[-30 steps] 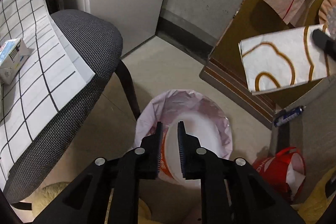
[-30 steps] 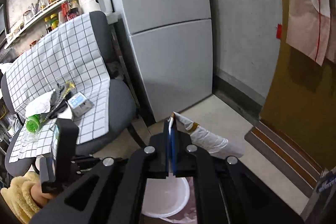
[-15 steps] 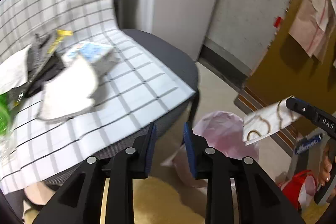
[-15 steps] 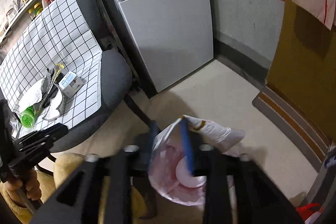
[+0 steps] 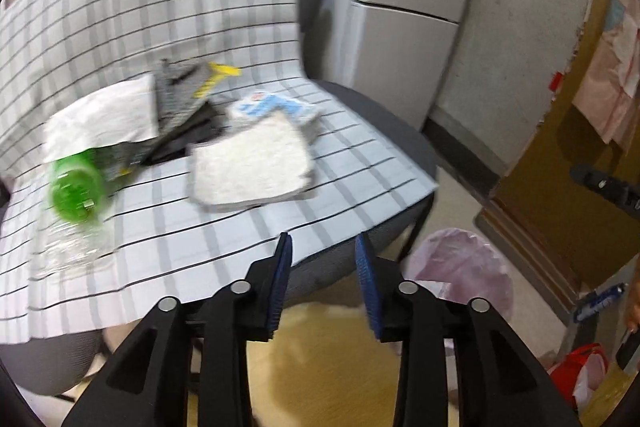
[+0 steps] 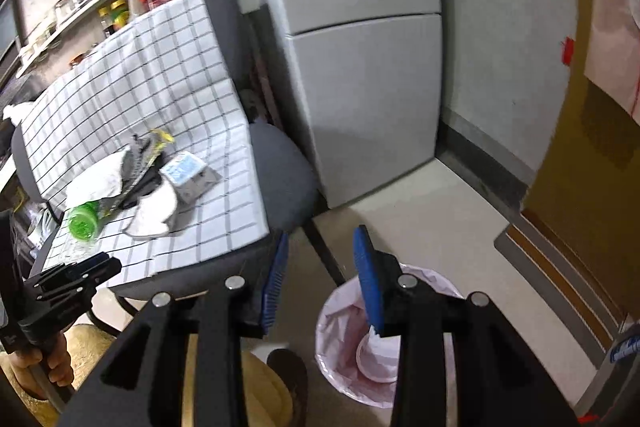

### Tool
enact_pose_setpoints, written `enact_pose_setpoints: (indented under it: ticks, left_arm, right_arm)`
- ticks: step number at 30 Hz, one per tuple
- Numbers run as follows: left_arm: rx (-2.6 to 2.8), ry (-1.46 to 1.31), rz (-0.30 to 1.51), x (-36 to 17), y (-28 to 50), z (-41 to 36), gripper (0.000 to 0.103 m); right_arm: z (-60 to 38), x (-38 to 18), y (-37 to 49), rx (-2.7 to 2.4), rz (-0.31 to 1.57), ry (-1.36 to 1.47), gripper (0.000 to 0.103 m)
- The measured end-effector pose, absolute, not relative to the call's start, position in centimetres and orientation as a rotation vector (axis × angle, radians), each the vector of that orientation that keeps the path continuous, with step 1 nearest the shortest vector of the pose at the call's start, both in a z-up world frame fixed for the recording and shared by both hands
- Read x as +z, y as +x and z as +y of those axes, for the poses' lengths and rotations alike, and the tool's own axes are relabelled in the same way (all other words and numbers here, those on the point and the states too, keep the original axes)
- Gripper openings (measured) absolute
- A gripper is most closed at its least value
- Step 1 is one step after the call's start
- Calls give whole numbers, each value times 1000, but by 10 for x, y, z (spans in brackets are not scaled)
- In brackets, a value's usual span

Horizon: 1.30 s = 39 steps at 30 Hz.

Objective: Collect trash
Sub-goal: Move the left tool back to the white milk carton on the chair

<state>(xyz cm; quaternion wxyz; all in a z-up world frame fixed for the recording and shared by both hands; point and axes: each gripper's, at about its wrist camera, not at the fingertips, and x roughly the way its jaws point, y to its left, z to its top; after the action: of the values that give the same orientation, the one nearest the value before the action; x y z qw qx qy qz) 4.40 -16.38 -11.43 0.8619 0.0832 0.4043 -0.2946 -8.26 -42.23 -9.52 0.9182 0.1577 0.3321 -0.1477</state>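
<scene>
Grippers first: left gripper (image 5: 322, 267) & right gripper (image 6: 320, 263) both spread wide, holding nothing. Bin (image 6: 340, 311) on floor just below chair (image 6: 280, 183) already had some trash in. On chair seat: napkin (image 5: 250, 163), carton (image 5: 272, 107), green bottle (image 5: 74, 191), wrappers (image 5: 188, 95) left, approx. 4 items.

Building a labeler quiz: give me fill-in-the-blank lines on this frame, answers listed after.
1. Both the left claw and the right claw are ____.
2. The bin is lined with a ____ bag.
3. The bottle on the chair has a ____ cap.
4. The trash lies on a ____ cloth.

Answers: open; pink; green; checked
</scene>
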Motion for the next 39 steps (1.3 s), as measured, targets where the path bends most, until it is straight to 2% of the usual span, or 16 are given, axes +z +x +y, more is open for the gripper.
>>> enact_pose_setpoints:
  ticks: [9,13,26,31,32,33,34,36,39]
  left_arm:
    - [-340,127,881,-117,65,-75,41]
    - [-274,86,887,-119,76,-47,42]
    - [-180,65,943,-142,109,-24,42]
    - [-127,59,962,-147,112,-16,57]
    - [-122,59,962,-147,111,-15,60]
    - [-116,60,961,-146,110,-14,62]
    - [-111,60,960,-146,109,-14,62]
    - [-112,59,959,-143,107,-14,63]
    - [-123,67,950,-139,101,-17,63]
  right_arm:
    - [-363,-93,-36,-114,696,257,38]
    - [-333,-101,-2,12,713,224,48]
    - [-296,-176,126,116,833,176,49]
    - [-298,-191,145,115,852,203,49]
    - [-298,-191,145,115,849,208,48]
    - [-298,-192,146,113,845,217,40]
    - [-298,-192,146,116,842,226,25]
    - [-296,-191,146,123,843,233,5]
    - [-293,-179,134,147,806,227,4]
